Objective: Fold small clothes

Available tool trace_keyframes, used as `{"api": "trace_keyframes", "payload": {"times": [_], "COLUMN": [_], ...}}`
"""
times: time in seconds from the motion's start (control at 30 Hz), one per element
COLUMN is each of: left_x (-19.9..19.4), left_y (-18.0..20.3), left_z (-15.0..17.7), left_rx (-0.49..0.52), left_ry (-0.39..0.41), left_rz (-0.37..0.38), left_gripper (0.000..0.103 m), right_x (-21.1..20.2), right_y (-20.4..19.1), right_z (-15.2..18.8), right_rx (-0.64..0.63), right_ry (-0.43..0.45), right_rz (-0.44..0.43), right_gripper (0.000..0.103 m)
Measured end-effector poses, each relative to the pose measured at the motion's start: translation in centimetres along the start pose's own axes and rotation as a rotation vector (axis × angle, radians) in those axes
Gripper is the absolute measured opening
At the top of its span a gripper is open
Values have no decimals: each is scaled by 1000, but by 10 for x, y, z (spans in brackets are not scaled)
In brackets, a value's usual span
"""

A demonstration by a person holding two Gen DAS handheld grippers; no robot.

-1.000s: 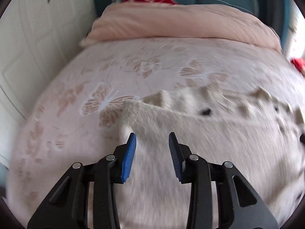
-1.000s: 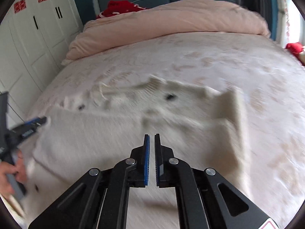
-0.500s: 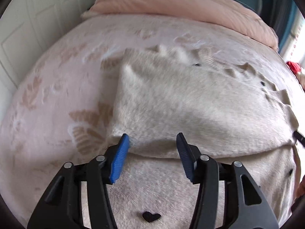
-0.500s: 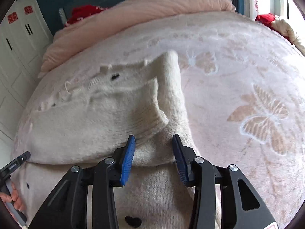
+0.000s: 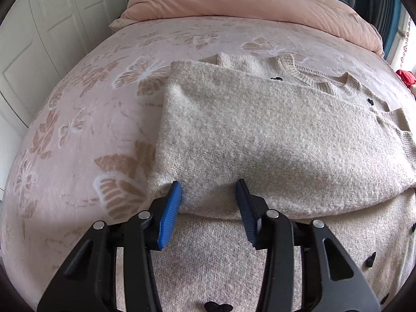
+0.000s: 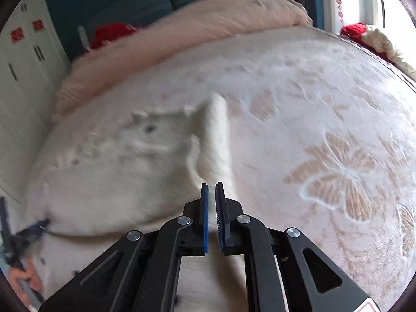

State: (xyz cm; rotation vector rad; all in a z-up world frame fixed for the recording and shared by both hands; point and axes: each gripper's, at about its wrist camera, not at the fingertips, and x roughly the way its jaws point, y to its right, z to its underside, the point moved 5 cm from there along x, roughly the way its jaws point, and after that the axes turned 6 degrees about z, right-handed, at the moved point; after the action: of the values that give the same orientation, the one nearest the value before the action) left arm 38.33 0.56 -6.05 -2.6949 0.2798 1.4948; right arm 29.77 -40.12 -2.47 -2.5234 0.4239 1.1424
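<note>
Lying across the middle of the frame on the bed (image 5: 78, 135), the cream sweater (image 5: 260, 135) is folded over itself. The left tool (image 5: 209, 189) hangs open at the fold's near edge, holding nothing. The right tool (image 6: 211, 189) is nearly closed over the sweater's right edge; a grip cannot be told.

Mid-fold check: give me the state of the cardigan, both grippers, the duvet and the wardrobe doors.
cardigan: lying on the bed, folded over itself, fold edge near the grippers.
left gripper: open, fingers either side of the fold edge, not clamped.
right gripper: pads nearly together over the cardigan's right edge; blur hides whether fabric is pinched.
duvet: bunched at the head of the bed.
wardrobe doors: closed.
</note>
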Motion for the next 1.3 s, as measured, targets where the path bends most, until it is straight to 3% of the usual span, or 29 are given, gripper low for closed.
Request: {"api": "trace_keyframes", "payload": {"times": [0.07, 0.2, 0.4, 0.47, 0.5, 0.6, 0.73, 0.83, 0.97, 1.17, 1.3], "left_x": [1, 0, 0, 0, 0, 1, -5, -20, -44, -87, -118], "left_y": [2, 3, 3, 2, 2, 2, 4, 8, 8, 2, -3], "left_z": [1, 1, 1, 1, 1, 2, 3, 9, 21, 48, 77], "left_rx": [10, 7, 24, 26, 24, 21, 32, 38, 41, 21, 1], "left_ry": [3, 0, 8, 9, 8, 7, 12, 9, 2, -15, -36], "left_rz": [-15, -21, -20, -19, -17, -13, -19, -18, -2, 12, 34], "left_gripper": [42, 42, 42, 42, 42, 42, 42, 42, 42, 43, 59], "right_x": [2, 65, 24, 53, 65, 55, 13, -19, -57, -102, -126], "right_y": [-21, -24, -36, -23, -20, -19, -32, -30, -20, -1, 16], "right_z": [-4, 18, 5, 19, 25, 17, 13, 19, 48, 100, 137], "right_rx": [-76, -170, -149, -182, -177, -141, -132, -143, -173, -204, -177], "right_ry": [3, -148, -22, -109, -139, -120, -66, -36, -32, -62, -98], "right_rz": [-14, 57, 27, 107, 98, 81, 42, 16, 44, 89, 95], "right_gripper": [5, 0, 0, 0, 0, 0, 2, 9, 28, 41, 49]}}
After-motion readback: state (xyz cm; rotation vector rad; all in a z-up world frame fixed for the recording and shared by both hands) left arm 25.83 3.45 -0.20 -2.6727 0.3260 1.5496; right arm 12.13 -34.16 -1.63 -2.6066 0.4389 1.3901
